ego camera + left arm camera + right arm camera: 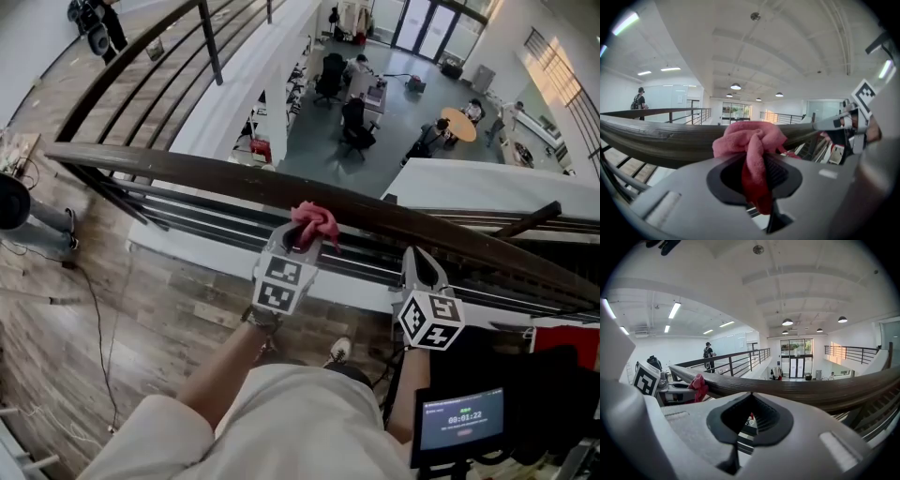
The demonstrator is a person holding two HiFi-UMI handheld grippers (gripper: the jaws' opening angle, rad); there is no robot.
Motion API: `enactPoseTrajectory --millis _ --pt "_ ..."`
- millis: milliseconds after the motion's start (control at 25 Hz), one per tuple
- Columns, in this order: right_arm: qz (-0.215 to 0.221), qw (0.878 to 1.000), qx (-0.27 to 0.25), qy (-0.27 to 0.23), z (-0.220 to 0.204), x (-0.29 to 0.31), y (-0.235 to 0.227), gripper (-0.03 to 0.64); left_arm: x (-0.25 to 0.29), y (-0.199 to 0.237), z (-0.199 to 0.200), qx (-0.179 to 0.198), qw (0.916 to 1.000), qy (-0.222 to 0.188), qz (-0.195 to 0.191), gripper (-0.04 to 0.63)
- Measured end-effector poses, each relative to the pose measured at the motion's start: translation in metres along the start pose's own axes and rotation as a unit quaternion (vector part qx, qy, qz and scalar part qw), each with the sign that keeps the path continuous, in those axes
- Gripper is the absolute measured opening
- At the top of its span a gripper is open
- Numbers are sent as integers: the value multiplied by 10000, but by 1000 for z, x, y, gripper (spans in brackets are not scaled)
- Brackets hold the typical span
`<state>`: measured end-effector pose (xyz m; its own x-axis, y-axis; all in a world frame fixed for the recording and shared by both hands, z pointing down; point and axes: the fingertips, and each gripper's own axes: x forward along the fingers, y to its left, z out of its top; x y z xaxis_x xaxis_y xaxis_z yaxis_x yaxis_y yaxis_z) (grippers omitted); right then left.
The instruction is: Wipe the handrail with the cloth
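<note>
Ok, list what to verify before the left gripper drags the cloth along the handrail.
1. Cloth pinched in the left gripper: ok.
2. Cloth bunch sticks out ahead of that gripper, toward the handrail: ok.
3. Cloth pressed onto the handrail: cannot tell; it sits at the near edge.
4. Right gripper shut, empty, apart from the cloth: ok.
5. Handrail top bare on both sides of the cloth: ok.

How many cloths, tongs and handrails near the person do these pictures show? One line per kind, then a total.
Pink cloth: 1
Near handrail: 1
Tongs: 2, the left tongs and the right tongs
Total: 4
</note>
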<state>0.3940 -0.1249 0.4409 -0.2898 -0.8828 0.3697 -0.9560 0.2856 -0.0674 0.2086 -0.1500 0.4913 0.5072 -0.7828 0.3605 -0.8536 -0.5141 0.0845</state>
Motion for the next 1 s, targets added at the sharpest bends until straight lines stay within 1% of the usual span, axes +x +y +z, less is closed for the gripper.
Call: enactPoseTrajectory --millis 160,280,400,560,720,1000 --pt "-56 10000 -6 -5 3 8 8 3 -8 17 -2 58 9999 10 -89 91" --pt "-40 10000 -35 -8 2 16 20 3 -14 31 -6 60 10000 13 41 91" --pt "-6 10000 -67 1 7 21 28 3 -18 38 -2 77 9999 -13 124 91" --pt "23 9999 -104 14 13 24 36 3 -25 48 2 -30 9998 -34 217 91" --pt "35 9999 -116 6 9 33 49 3 -38 74 -5 -156 9991 -78 385 92" --pt "123 9999 -111 2 13 45 69 3 -55 109 -2 -183 9980 -71 607 92"
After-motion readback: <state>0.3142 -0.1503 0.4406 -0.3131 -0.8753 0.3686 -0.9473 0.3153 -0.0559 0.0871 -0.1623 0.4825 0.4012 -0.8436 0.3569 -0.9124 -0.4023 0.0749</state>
